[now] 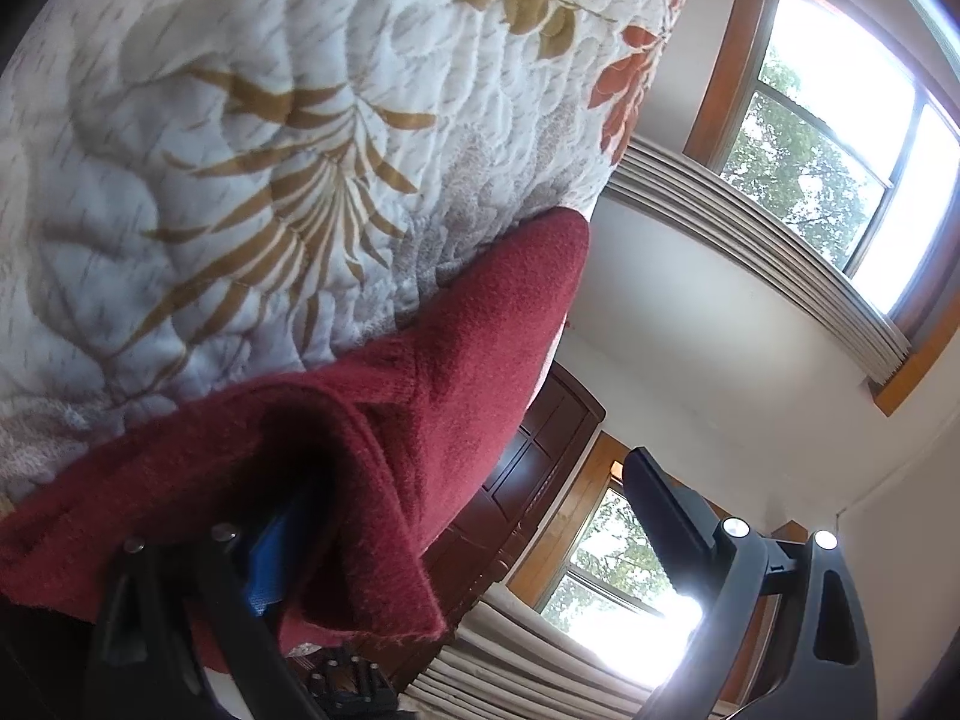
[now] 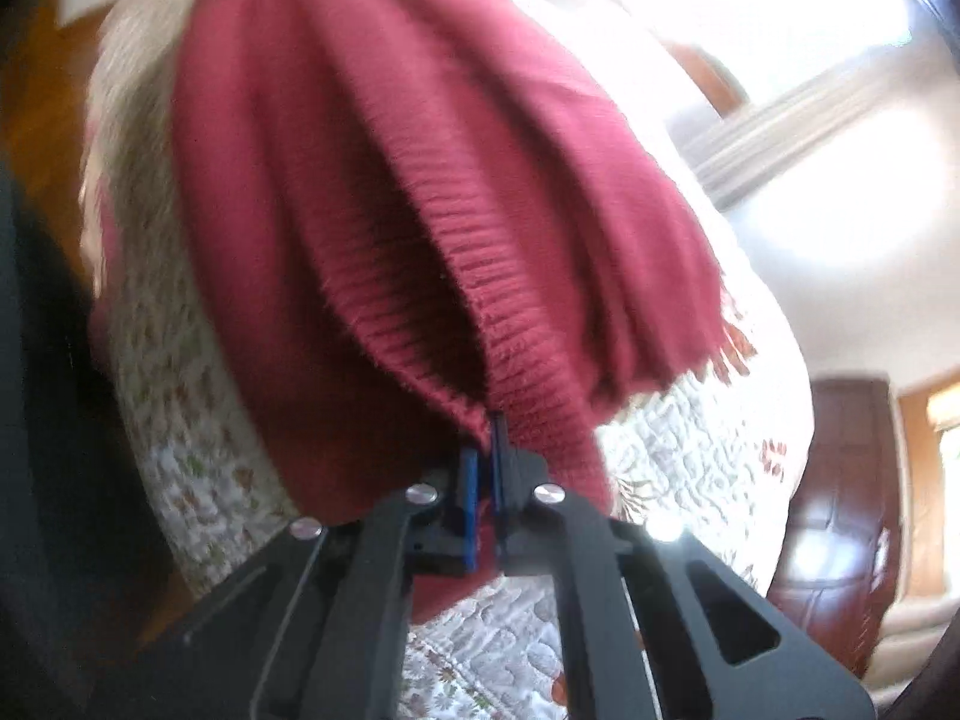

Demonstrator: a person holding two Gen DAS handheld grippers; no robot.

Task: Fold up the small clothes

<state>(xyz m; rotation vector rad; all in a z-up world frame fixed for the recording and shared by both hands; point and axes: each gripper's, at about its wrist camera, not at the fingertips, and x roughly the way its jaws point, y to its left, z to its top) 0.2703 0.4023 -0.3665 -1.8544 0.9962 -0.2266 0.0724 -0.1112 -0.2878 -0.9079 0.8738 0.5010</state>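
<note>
Red knit [image 2: 384, 180] hangs mid-fold over the quilt [image 1: 240, 150], right fingers [image 2: 486, 456] pinching its hem, left fingers [image 1: 456, 546] apart; next, lay it flat

Both wrist views close against the red knit [image 1: 468, 360] and quilt [image 1: 240, 150] (left tilted window-ward [image 1: 840, 138]).
</note>
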